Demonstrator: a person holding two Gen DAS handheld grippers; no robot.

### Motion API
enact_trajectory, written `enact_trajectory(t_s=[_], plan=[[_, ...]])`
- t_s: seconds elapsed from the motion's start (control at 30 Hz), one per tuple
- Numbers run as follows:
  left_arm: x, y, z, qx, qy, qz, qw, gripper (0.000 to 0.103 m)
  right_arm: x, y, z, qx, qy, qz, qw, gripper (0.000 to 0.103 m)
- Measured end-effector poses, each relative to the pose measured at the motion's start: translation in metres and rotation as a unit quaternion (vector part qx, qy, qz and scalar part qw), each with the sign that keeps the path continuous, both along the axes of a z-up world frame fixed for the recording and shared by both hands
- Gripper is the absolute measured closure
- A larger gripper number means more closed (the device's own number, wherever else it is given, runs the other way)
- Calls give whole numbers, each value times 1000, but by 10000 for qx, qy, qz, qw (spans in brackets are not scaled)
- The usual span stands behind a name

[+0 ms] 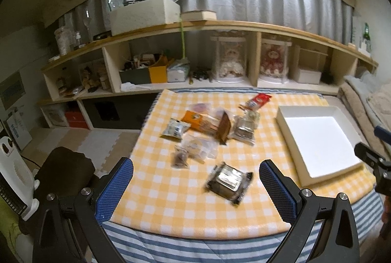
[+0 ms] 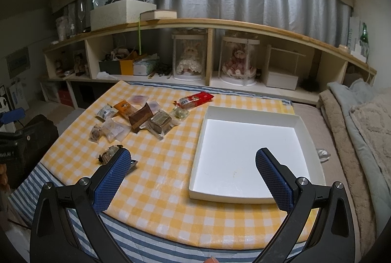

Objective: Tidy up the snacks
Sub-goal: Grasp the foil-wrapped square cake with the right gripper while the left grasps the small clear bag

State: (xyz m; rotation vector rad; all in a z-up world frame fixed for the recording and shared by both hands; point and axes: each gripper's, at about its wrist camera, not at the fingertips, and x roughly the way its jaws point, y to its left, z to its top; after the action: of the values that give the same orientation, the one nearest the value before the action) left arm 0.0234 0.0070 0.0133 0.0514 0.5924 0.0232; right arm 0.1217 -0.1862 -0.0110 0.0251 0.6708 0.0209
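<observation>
- While snack packets (image 2: pixel 136 117) are lying scattered on the yellow checked table (image 2: pixel 171 179), the white box (image 2: pixel 246 153) is sitting just beside them with nothing inside.
- One wrapped snack (image 1: pixel 228 181) is lying apart from the pile, near the table's front edge.
- A red packet (image 2: pixel 195 99) is resting near the box's far corner.
- Left gripper (image 1: pixel 195 179) is hovering over the lone snack, fingers spread wide and gripping nothing.
- Right gripper (image 2: pixel 193 168) is hanging over the box's near edge, fingers likewise apart and empty.
- Behind the table, shelf (image 2: pixel 195 23) compartments are holding two dolls in clear cases (image 2: pixel 188 60).
</observation>
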Motion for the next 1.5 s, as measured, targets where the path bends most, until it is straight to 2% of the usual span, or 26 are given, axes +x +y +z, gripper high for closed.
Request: enact_trajectory(t_s=[0.23, 0.37, 0.47, 0.67, 0.77, 0.83, 0.93, 1.07, 1.1, 1.2, 1.33, 1.4, 1.5], plan=[[35, 20, 0, -138, 134, 225, 9996, 0, 27, 21, -4, 18, 89, 497, 9987, 0], [63, 36, 3, -365, 126, 490, 9981, 0, 47, 39, -10, 16, 136, 893, 9959, 0], [84, 48, 5, -688, 81, 622, 9957, 0, 62, 54, -17, 30, 161, 1243, 9921, 0], [130, 67, -1, -768, 174, 660, 9947, 0, 100, 85, -46, 288, 369, 1924, 9802, 0], [161, 76, -13, -873, 454, 654, 9930, 0, 119, 100, -70, 326, 559, 2289, 9713, 0], [176, 79, -21, -827, 564, 716, 9924, 0, 130, 109, -90, 378, 782, 2664, 9600, 0], [198, 74, -40, -620, 839, 645, 9925, 0, 142, 122, -118, 423, 1172, 3262, 9371, 0], [230, 70, -71, -304, 1445, 470, 9879, 1, 149, 134, -139, 416, 1429, 3640, 9194, 0], [237, 70, -78, -239, 1553, 423, 9867, 2, 151, 137, -145, 418, 1524, 3705, 9153, 0], [253, 68, -93, -49, 1782, 288, 9836, 15, 156, 147, -159, 441, 1758, 3850, 9050, 4], [269, 62, -116, 249, 2080, 44, 9778, 29, 162, 151, -174, 486, 2119, 3881, 8956, 29], [272, 59, -126, 284, 2175, -73, 9756, 36, 161, 149, -177, 458, 2208, 3813, 8965, 41], [280, 58, -136, 273, 2335, -221, 9717, 49, 160, 142, -175, 438, 2290, 3595, 9035, 43]])
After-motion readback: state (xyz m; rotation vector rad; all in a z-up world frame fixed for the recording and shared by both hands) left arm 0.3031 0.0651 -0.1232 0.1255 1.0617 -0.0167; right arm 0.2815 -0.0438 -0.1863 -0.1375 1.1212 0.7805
